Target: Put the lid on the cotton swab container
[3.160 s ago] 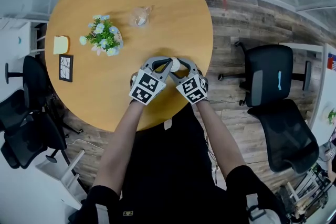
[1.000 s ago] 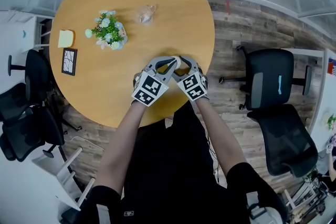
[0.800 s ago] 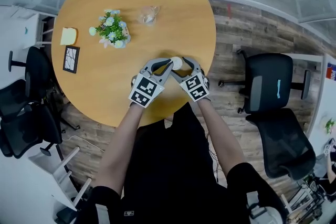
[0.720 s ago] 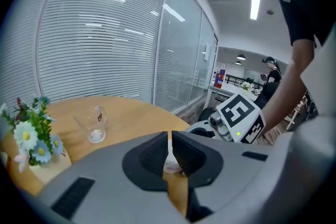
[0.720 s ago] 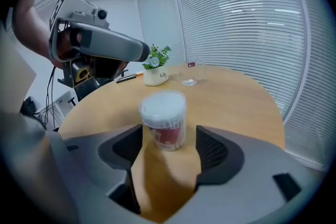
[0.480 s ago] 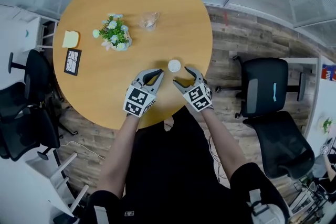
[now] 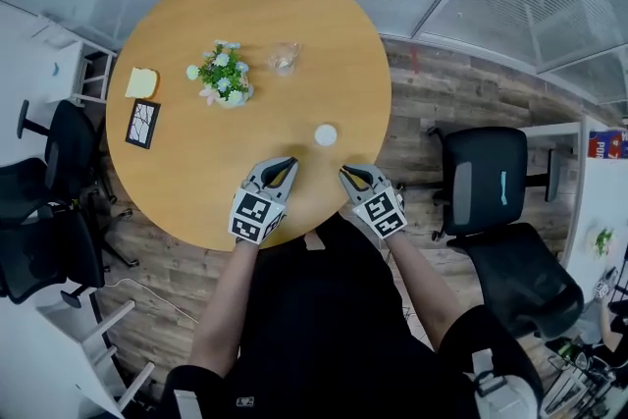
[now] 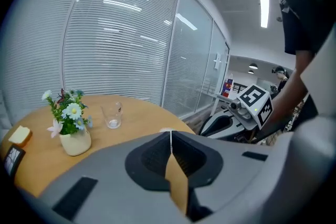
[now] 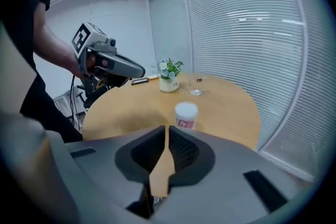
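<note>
The cotton swab container (image 7: pixel 326 134) stands upright on the round wooden table (image 7: pixel 196 172), a small white cylinder with its white lid on top; in the right gripper view the container (image 9: pixel 186 115) shows a red label. My left gripper (image 7: pixel 287 164) is near the table's front edge, down and left of the container, apart from it. Its jaws (image 8: pixel 170 134) meet, with nothing between them. My right gripper (image 7: pixel 347 172) sits just below the container, also apart, and is shut (image 9: pixel 167 128) on nothing.
A white vase of flowers (image 7: pixel 225 78) and a clear glass (image 7: pixel 285 57) stand at the far side of the table. A yellow slice-shaped thing (image 7: pixel 143 81) and a black frame (image 7: pixel 143 124) lie at the left. Office chairs (image 7: pixel 481 177) stand to the right.
Both grippers were closed around the container a second ago. They let go, drew back toward the person and apart, and their jaws closed. The container stayed standing on the table.
</note>
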### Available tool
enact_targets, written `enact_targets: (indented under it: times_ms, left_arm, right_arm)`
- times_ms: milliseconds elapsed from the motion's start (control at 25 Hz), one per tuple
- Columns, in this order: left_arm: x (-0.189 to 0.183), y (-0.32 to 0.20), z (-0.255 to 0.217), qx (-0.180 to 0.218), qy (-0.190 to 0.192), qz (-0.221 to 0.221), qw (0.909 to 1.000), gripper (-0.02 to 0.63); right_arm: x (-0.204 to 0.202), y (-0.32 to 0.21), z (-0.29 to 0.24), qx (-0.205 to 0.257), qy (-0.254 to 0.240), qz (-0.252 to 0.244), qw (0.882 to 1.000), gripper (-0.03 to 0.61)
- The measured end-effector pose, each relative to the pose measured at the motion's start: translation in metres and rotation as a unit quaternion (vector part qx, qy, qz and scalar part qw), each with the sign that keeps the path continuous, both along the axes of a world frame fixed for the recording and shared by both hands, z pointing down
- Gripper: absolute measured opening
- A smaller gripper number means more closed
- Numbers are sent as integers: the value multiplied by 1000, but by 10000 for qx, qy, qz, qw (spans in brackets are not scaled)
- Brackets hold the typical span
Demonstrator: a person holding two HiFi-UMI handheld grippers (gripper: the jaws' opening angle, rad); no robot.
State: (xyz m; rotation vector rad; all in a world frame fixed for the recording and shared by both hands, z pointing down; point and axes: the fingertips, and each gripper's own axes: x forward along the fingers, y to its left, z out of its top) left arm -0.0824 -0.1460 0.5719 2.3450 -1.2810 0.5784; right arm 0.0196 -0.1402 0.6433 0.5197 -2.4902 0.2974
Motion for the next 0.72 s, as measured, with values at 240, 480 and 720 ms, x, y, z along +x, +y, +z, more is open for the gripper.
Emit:
enact_targets:
  times_ms: [240,480,720]
  left_arm:
    - [7,23,-1,-18,104,-31,9999,9]
    - [3,37,1,-43,190,-178,9997,9]
    - [-4,47,3,-100,211,-263,9994,9]
  right_arm:
    - [1,1,-25,273,-102,-287,9992,14]
    - [-2,11,-49,331,-434,-324,9980,9]
    - [-1,15,-55,340,-483,-190,9981,8]
